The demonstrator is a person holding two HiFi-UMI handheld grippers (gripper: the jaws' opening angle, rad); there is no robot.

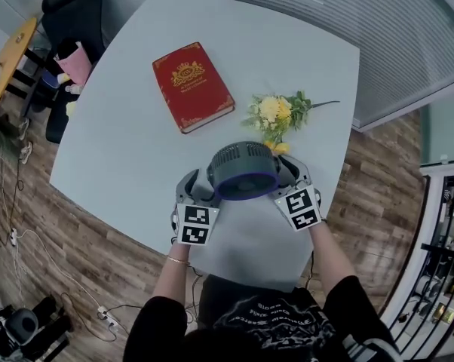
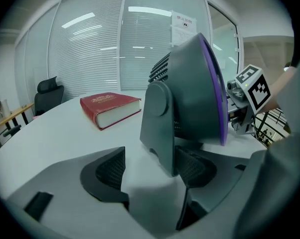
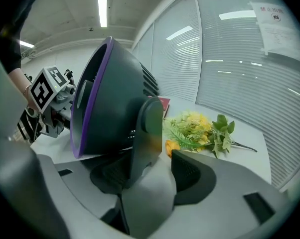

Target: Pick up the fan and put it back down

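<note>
Head view: fan (image 1: 243, 170) hides tips; left tongs (image 2: 151, 171), right tongs (image 3: 149, 176) each gaping around fan's side arm

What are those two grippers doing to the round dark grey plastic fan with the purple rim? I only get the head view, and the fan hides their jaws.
Observer: In the left gripper view, the left gripper has the fan's flat grey side arm between its jaws. The pad on the side of the red hardback book stands clear of it, with white table showing between.
Visitor: And the other one?
Observer: The right gripper straddles the opposite side arm. Its pad on the side of the yellow flower bunch is apart from the arm, so neither gripper is clamped yet.
</note>
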